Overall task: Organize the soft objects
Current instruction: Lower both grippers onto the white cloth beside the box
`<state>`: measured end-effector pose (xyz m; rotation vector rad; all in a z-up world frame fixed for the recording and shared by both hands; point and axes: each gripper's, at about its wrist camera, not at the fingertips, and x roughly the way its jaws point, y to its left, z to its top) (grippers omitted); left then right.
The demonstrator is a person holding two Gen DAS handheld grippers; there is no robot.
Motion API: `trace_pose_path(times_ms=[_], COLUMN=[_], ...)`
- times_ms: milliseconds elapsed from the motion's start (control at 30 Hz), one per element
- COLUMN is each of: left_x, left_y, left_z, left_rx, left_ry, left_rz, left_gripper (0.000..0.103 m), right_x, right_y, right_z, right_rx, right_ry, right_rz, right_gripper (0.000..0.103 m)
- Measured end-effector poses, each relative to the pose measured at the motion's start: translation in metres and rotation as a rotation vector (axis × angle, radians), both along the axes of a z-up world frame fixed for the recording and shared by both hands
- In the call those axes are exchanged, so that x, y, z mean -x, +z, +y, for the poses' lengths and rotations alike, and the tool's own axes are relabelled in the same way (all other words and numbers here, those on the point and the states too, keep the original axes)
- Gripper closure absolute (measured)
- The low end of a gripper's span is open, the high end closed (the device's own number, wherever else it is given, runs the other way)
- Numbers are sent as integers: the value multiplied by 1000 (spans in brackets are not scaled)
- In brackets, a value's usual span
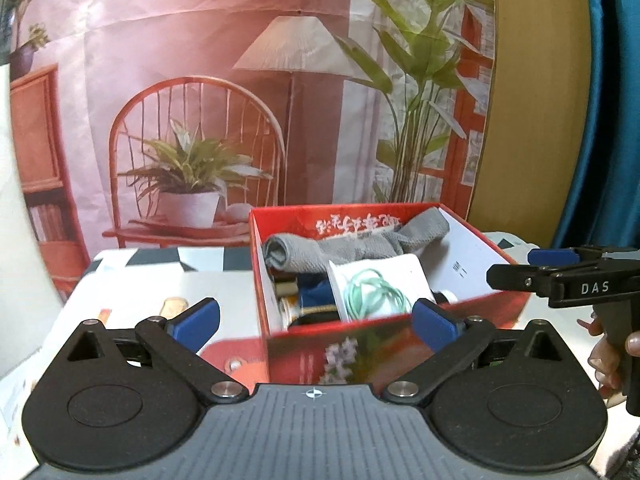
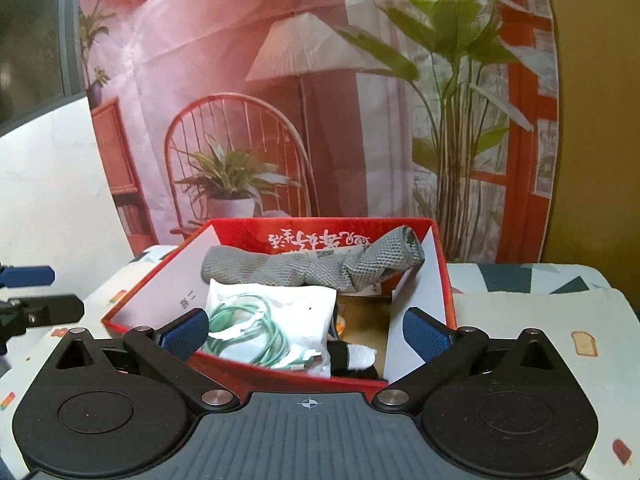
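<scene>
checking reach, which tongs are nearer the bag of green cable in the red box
Right. The right tongs stand open just above the bag of green cable; the left tongs are open further back, outside the red box.

Left tongs (image 1: 316, 318): black linkage arms w/ silver pivot screws, blue textured pads, grey ribbed base w/ crosshair mark. Right tongs (image 2: 306, 330) identical; side lettering reads "DAS".

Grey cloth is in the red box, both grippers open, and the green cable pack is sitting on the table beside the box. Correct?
Not quite. The cable pack lies inside the box, in front of the cloth, as the right wrist view shows. The rest stands.
</scene>
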<state>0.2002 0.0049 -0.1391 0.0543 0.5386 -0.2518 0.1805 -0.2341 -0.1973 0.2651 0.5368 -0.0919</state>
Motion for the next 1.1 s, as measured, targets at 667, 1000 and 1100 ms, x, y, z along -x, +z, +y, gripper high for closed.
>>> trace_pose_path(times_ms=[667, 1000, 1100], left_x=[38, 29, 19], left_y=[-65, -86, -95], left_z=[16, 15, 15], left_rx=[35, 72, 77], left_ry=[65, 64, 71], left_rz=[179, 242, 266], left_gripper=[1, 12, 15], right_x=[79, 86, 84], right_y=[-66, -91, -98], right_z=[34, 30, 24], right_rx=[9, -32, -45], right_ry=[46, 8, -18], right_rz=[84, 155, 180], right_gripper=[1, 8, 14])
